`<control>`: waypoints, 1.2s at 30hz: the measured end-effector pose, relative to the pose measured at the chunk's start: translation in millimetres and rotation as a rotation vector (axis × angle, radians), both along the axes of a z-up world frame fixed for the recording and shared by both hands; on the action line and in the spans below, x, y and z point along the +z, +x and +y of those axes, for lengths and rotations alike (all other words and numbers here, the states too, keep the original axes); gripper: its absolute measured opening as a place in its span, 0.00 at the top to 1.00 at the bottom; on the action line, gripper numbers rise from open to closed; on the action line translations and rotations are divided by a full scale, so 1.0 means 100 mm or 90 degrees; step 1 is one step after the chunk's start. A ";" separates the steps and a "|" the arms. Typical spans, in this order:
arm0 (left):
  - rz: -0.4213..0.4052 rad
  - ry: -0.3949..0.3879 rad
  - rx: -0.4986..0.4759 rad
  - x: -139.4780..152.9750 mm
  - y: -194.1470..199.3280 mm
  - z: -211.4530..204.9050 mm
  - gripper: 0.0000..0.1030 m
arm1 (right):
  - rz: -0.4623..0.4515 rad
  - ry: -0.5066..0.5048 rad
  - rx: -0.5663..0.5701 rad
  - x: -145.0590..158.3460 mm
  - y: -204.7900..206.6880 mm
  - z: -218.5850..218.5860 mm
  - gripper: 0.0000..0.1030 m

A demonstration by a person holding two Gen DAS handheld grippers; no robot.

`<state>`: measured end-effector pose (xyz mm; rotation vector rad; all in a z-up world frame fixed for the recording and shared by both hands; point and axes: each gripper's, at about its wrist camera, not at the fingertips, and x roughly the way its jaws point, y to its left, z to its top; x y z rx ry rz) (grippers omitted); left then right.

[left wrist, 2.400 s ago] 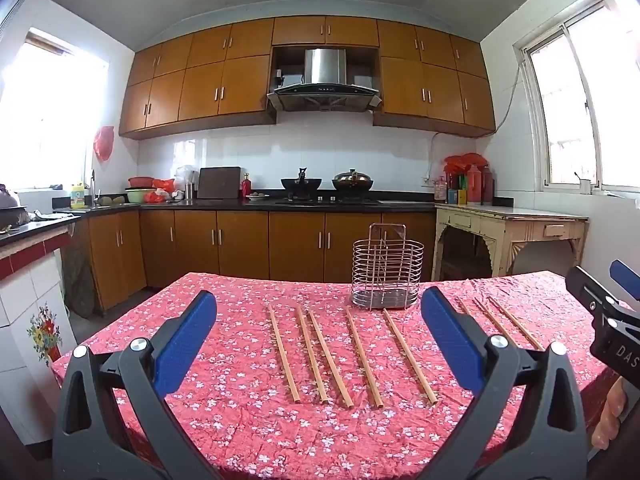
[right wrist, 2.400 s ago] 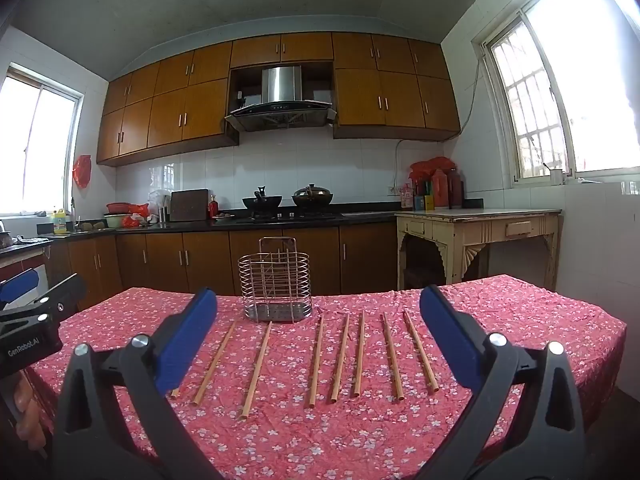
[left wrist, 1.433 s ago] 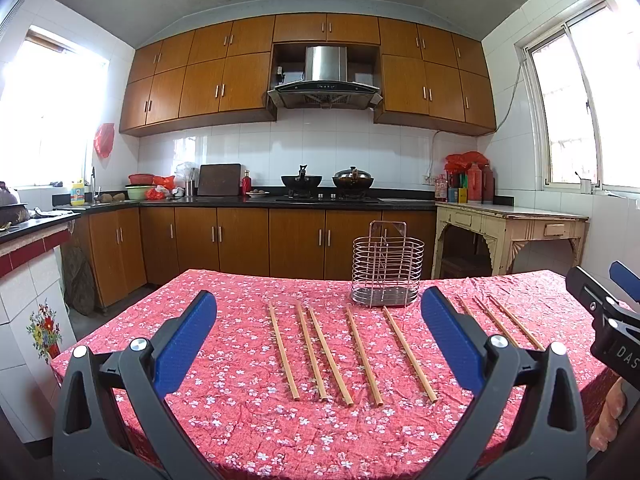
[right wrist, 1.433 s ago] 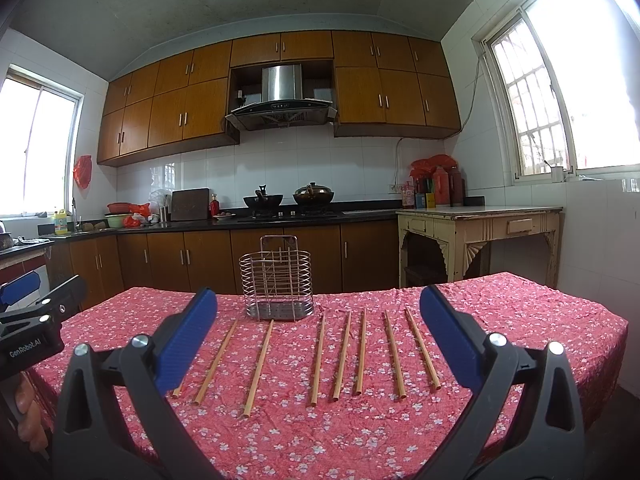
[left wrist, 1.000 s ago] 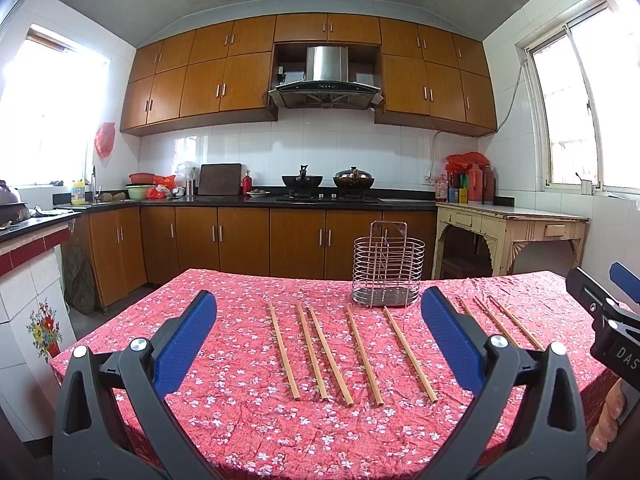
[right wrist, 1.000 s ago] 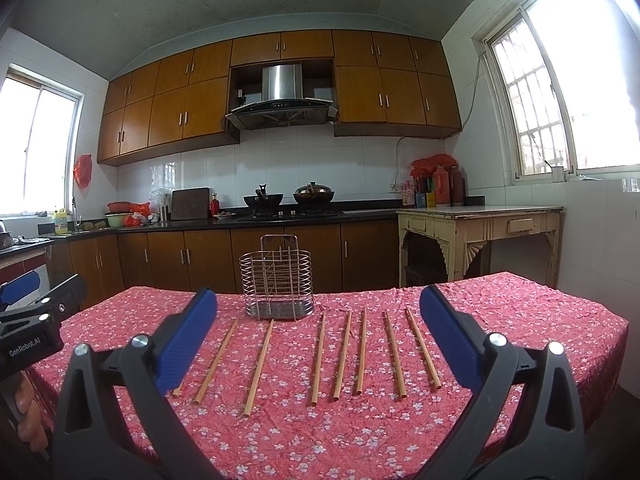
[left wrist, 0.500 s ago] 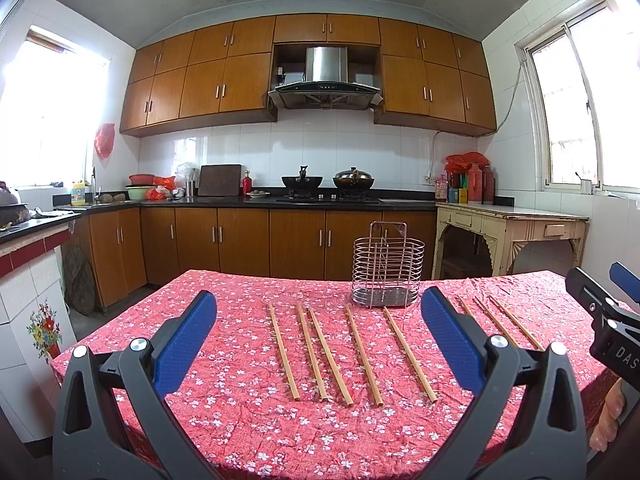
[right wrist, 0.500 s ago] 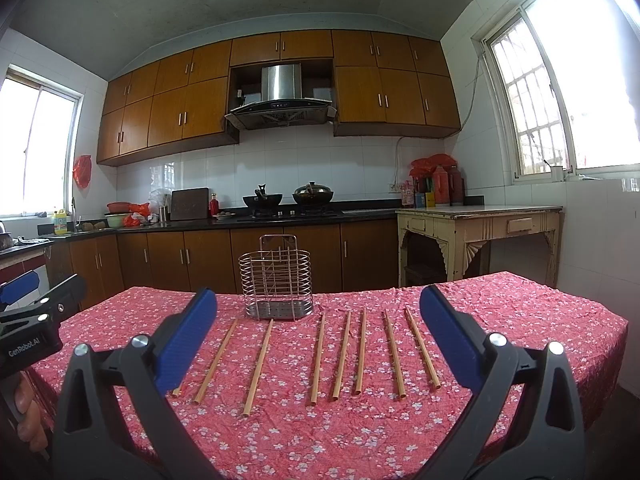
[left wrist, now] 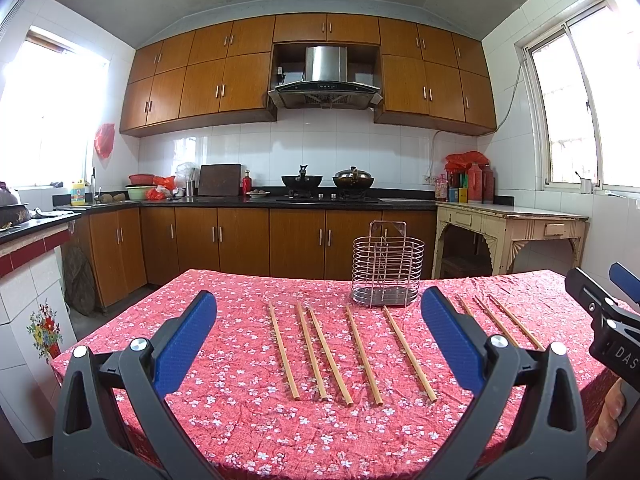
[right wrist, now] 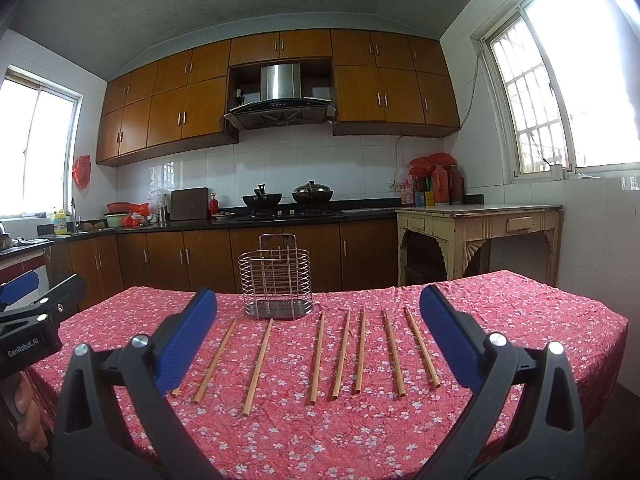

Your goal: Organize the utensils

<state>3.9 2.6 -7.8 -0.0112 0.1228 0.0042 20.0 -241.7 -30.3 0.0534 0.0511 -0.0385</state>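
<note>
Eight chopsticks: lie flat on the red floral tablecloth, none inside the wire holder; eight counted in each view.
Chopsticks, left wrist view: five in a row between the fingers, e.g. the middle one; three more at right, past the right finger, e.g., their near ends partly hidden.
Chopsticks, right wrist view: five at right, loosely parallel, e.g.; two to the left of those, e.g.; one more mostly hidden behind the left finger, only its near end showing.
Wire holder: metal utensil basket, upright on the far side of the cloth, beyond the far ends of the chopsticks; whether any tip touches its base cannot be told.
Left gripper: jaws spread wide, nothing between the blue pads; held above the near edge of the table, clear of the chopsticks. Also seen at the left edge of the right wrist view, with fingers of a hand under it.
Right gripper: jaws spread wide, nothing held; above the near table edge, apart from every chopstick. Its body shows at the right edge of the left wrist view.
Background: wood cabinets, range hood, two pots on the stove, cream side table.
</note>
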 end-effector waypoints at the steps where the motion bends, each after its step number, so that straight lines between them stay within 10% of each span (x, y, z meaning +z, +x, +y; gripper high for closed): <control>1: 0.000 0.000 0.000 -0.01 0.00 0.00 0.02 | 0.000 -0.001 0.000 0.00 0.00 0.00 0.04; 27: 0.049 -0.005 0.019 -0.09 0.15 0.03 0.02 | 0.038 0.010 -0.039 -0.25 0.31 -0.21 0.04; 36: 0.173 -0.020 0.049 -0.41 0.53 0.23 0.02 | 0.199 0.051 -0.133 -0.78 0.91 -0.84 0.48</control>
